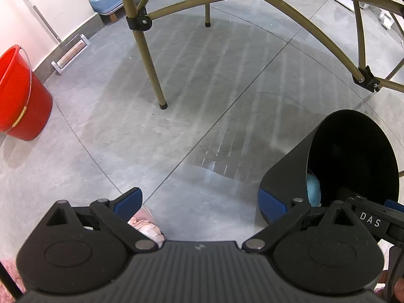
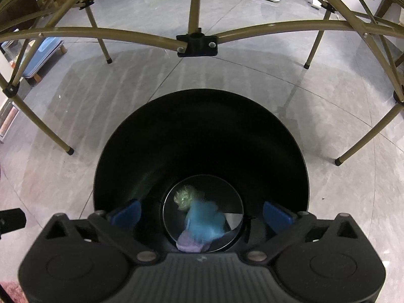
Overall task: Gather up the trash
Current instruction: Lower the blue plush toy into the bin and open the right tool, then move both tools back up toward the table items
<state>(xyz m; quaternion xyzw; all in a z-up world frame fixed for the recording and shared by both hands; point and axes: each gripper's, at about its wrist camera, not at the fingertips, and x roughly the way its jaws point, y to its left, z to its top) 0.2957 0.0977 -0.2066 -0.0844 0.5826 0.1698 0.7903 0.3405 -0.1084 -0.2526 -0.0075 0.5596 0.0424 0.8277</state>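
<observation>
Right gripper point(image 2: 202, 214): jaws spread wide over the mouth of the black bin, blue pads clear of everything, nothing between them.
Blue wad point(image 2: 204, 221): blurred crumpled blue piece inside the bin near the bottom, free of the pads.
Other trash in bin: a pale green crumpled ball point(image 2: 185, 197) beside the blue wad, a lilac piece point(image 2: 190, 245) at the near edge of the bin's bottom.
Black bin point(image 2: 202, 131): round, open-topped, standing on the grey tiled floor point(image 1: 101, 136).
Left gripper point(image 1: 199, 202): released, jaws apart above bare floor, right finger beside the bin's outer wall.
Pink crumpled piece point(image 1: 147, 226): on the floor under the left gripper's left finger; contact cannot be told.
Writing: "DAS" in white on the right gripper's body, seen from the left wrist.
Table frame point(image 2: 194, 43): olive metal legs and crossbars beyond the bin.
Red bucket point(image 1: 20, 96): at far left by the wall.
</observation>
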